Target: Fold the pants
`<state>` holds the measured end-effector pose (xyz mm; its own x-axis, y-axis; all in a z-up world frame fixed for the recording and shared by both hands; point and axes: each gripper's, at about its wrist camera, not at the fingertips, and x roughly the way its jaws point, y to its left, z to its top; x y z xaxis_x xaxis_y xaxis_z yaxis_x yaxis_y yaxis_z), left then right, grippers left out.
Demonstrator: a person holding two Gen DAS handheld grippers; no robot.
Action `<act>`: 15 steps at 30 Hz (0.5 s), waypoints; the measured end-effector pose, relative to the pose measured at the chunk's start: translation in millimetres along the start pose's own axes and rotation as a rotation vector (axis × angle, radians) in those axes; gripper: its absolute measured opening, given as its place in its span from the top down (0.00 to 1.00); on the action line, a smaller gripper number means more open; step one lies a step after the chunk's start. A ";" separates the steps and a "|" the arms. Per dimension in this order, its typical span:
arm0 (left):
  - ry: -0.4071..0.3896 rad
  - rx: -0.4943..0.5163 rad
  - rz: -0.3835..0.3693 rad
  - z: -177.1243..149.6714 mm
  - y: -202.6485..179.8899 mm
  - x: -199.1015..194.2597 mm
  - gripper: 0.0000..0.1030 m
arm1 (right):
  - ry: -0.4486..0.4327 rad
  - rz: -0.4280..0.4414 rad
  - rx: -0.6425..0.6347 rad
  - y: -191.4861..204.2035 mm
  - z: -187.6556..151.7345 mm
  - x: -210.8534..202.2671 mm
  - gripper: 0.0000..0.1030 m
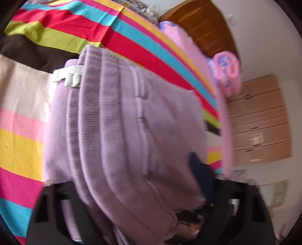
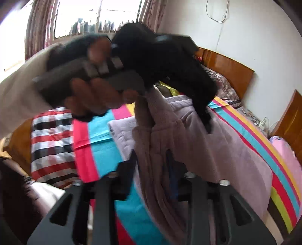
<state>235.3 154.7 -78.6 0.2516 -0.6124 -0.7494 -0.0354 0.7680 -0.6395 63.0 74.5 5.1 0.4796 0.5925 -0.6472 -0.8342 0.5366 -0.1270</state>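
Note:
Lilac knit pants (image 1: 117, 122) with a white drawstring (image 1: 72, 75) lie partly on the striped bedspread (image 1: 24, 143), folded in layers, with one end lifted. My left gripper (image 1: 143, 207) is shut on a bunch of the pants, which drape over its fingers. In the right wrist view the same pants (image 2: 207, 135) hang between the two grippers. My right gripper (image 2: 151, 169) is shut on a fold of the fabric. The left gripper (image 2: 198, 105), black and held by a hand (image 2: 94, 98), shows above, clamping the cloth.
The bed has a wooden headboard (image 2: 226, 69) and pink pillows (image 1: 228, 73). A checked cloth (image 2: 51, 143) lies at the bed's left. Cardboard boxes (image 1: 260, 120) stand by the wall. A window with curtains (image 2: 94, 17) is behind.

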 end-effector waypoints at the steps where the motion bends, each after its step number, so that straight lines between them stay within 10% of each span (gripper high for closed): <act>1: -0.005 0.005 0.012 -0.5 -0.4 0.2 0.45 | -0.030 -0.020 0.035 -5.5 -5.0 -14.6 0.47; 7: -0.019 -0.025 -0.034 -10.0 16.0 -1.1 0.50 | -0.093 -0.176 0.446 -69.4 -84.0 -103.2 0.35; 15: -0.023 0.006 0.000 -15.9 -0.2 -1.1 0.21 | 0.063 -0.331 0.568 -70.8 -148.4 -101.8 0.35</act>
<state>219.7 152.2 -80.4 0.2740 -0.6080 -0.7451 -0.0294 0.7691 -0.6384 32.9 -113.0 -31.5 0.6549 0.3147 -0.6871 -0.3636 0.9282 0.0785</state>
